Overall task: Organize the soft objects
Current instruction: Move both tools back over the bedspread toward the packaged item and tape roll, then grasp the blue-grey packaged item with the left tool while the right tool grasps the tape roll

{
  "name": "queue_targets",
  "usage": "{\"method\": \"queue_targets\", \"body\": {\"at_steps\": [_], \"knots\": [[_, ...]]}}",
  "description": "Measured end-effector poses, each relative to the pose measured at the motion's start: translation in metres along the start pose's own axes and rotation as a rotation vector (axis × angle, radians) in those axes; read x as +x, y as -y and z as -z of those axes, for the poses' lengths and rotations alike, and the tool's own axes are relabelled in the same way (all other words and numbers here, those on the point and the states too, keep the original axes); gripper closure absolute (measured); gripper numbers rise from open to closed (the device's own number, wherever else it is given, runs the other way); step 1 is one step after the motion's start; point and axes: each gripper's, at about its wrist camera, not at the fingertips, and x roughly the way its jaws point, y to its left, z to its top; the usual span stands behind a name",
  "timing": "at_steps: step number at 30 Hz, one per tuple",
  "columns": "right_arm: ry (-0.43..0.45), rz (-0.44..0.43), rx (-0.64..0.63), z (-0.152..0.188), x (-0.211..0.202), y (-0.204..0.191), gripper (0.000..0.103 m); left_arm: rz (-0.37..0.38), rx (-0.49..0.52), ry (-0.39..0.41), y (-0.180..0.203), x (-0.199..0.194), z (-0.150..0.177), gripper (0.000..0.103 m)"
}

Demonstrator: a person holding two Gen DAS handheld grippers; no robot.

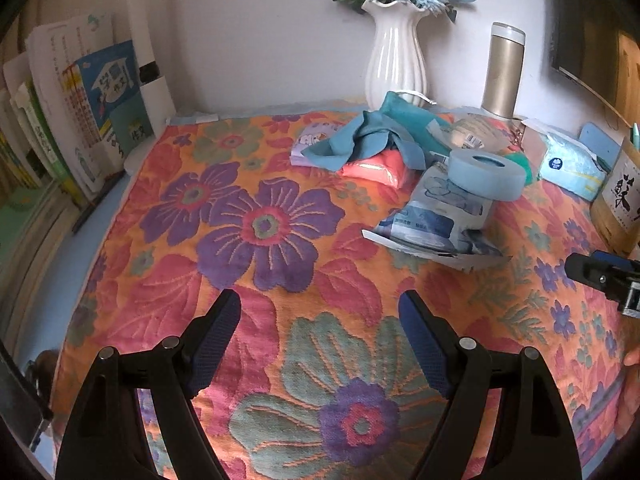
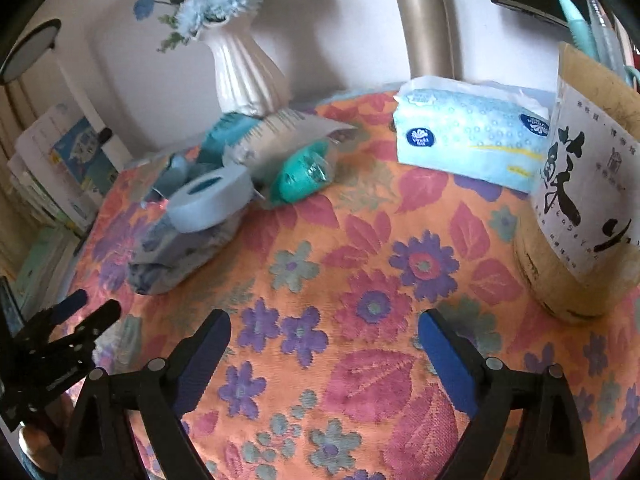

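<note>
— Both sets of jaws are standing spread and empty: the left gripper (image 1: 320, 344) and right gripper (image 2: 324, 354) are hovering over the flowered cloth (image 1: 256, 240) covering the desk.

— So nothing is getting sorted yet?

— It seems not; I'd say the next move is reaching toward the far pile.

— What's lying there?

— A tissue pack (image 2: 472, 140) is sitting near the wall, a crumpled blue cloth (image 1: 360, 140) is draping over a pink packet (image 1: 376, 168), and a tape roll (image 1: 486, 172) is resting on a bag.

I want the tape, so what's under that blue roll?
The blue roll rests on a blue-printed plastic pack, itself on the floral cloth. Whatever lies beneath the pack is hidden.
</note>
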Motion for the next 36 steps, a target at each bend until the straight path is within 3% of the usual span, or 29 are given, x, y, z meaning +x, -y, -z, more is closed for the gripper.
{"method": "queue_targets", "body": {"at_steps": [7, 17, 20, 23, 26, 30, 33, 36], "knots": [[-0.005, 0.117, -0.079, 0.004, 0.006, -0.020, 0.009, -0.008, 0.016, -0.003, 0.002, -0.001, 0.001, 0.023], [0.026, 0.118, -0.093, 0.005, -0.001, -0.022, 0.009, 0.013, 0.022, 0.004, 0.004, -0.005, 0.001, 0.023], [0.022, 0.061, -0.074, 0.002, -0.007, -0.020, 0.009, 0.068, 0.040, 0.000, 0.006, -0.012, -0.003, 0.023], [0.000, -0.074, -0.012, -0.015, -0.012, -0.019, 0.009, 0.139, 0.079, 0.010, 0.014, -0.026, -0.017, 0.023], [-0.001, -0.168, 0.002, -0.043, -0.012, -0.030, 0.007, 0.143, 0.192, 0.031, 0.039, -0.035, -0.037, 0.023], [-0.023, -0.138, -0.101, -0.069, 0.008, -0.064, 0.006, 0.218, 0.274, -0.011, 0.059, -0.016, -0.050, 0.023], [-0.031, -0.107, -0.152, -0.073, 0.025, -0.080, 0.006, 0.350, 0.177, -0.087, 0.047, 0.011, -0.057, 0.023], [-0.053, -0.075, -0.169, -0.077, 0.046, -0.088, 0.010, 0.371, 0.125, -0.092, 0.038, 0.024, -0.061, 0.023]]}}
